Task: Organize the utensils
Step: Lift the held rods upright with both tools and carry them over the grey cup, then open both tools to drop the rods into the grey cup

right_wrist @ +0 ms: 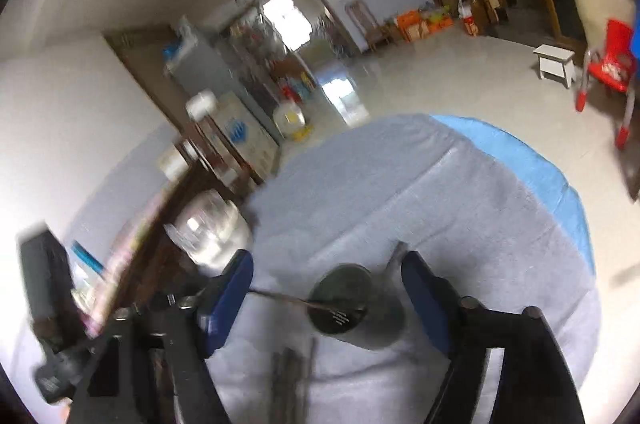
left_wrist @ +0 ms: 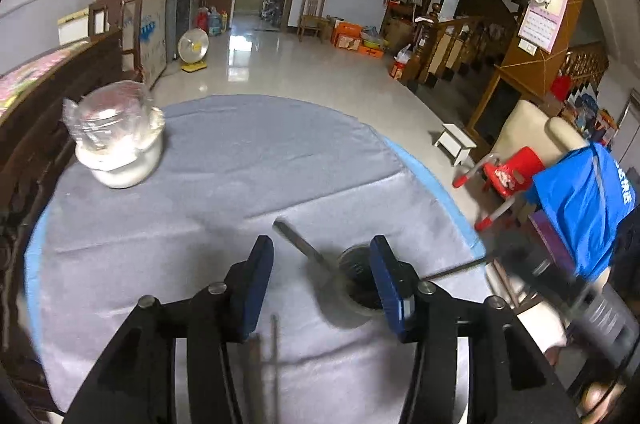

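Utensils: one flat metal handle leans out of the holder toward 11 o'clock; a thin rod-like one pokes out toward 3 o'clock; a few more utensils lie loose on the cloth at 6 o'clock, just in front of the left gripper.
Holder: a dark round cup stands on the grey tablecloth, partly behind the left gripper's right finger.
Left gripper: jaws wide apart, holding nothing.
Right gripper: jaws wide apart, empty, straddling the cup from above.
Tipping risk: the cup looks light and already carries leaning handles; a finger brushing its rim or a protruding handle could likely knock it over.
Collision risk: both grippers crowd the same cup, so they may bump each other.
Blur risk: the right view is smeared, so aim is uncertain.
Jar: a wrapped glass jar at 10 o'clock, well apart from the cup.
Left view only: the sharp outline of the flat handle and the jar.
Right view only: the cup's mouth from above, with the thin utensil crossing it toward 9 o'clock.
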{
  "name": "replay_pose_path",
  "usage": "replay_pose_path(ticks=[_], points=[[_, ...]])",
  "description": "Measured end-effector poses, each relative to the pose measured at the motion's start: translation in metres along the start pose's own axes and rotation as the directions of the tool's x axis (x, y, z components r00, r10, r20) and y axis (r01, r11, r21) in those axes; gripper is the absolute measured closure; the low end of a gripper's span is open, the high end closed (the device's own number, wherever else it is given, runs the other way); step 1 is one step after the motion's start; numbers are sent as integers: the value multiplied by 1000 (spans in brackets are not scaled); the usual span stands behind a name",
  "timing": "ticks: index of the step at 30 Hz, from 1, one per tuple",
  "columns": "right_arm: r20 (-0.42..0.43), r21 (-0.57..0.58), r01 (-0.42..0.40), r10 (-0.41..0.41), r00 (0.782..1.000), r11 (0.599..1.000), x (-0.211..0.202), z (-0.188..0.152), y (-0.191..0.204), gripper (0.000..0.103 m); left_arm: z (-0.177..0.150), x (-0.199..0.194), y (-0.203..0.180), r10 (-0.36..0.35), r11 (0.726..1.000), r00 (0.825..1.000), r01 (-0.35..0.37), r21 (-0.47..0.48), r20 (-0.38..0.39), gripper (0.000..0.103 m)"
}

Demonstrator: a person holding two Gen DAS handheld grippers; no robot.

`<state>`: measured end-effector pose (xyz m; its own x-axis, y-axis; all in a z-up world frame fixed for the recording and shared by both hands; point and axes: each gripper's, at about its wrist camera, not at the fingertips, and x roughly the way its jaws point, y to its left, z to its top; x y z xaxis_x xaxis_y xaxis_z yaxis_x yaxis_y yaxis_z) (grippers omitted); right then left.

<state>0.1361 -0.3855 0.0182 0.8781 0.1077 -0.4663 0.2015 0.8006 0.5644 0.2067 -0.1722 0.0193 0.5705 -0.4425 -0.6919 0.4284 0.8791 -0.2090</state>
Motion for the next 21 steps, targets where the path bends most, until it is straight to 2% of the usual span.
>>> replay_pose_path(ticks=[5, 10, 13, 15, 17, 21], points=[[-11, 51, -23, 23, 1000, 998, -18, -17, -4, 24, -30, -21, 46, 60, 997, 997, -63, -52, -58, 52], [-33, 124, -31, 36, 999, 992, -37, -47, -18, 25, -74, -34, 93, 119, 981, 984, -137, -135, -135, 52], [-109, 130, -28, 42, 993, 991, -30, -70, -18, 34, -104, -27, 109, 114, 972, 972, -152, -181, -208, 52], [-165, 100, 2, 15, 986, 995, -19, -86, -14, 48, -123, -21, 114, 102, 967, 963, -155, -204, -251, 52], [-218, 82, 18, 0, 976, 996, -6, -102, -13, 55, -138, -17, 113, 90, 964, 956, -154, -217, -278, 52], [-314, 48, 48, -31, 949, 998, 19, -131, -6, 61, -162, -13, 104, 93, 967, 946, -161, -198, -312, 52]])
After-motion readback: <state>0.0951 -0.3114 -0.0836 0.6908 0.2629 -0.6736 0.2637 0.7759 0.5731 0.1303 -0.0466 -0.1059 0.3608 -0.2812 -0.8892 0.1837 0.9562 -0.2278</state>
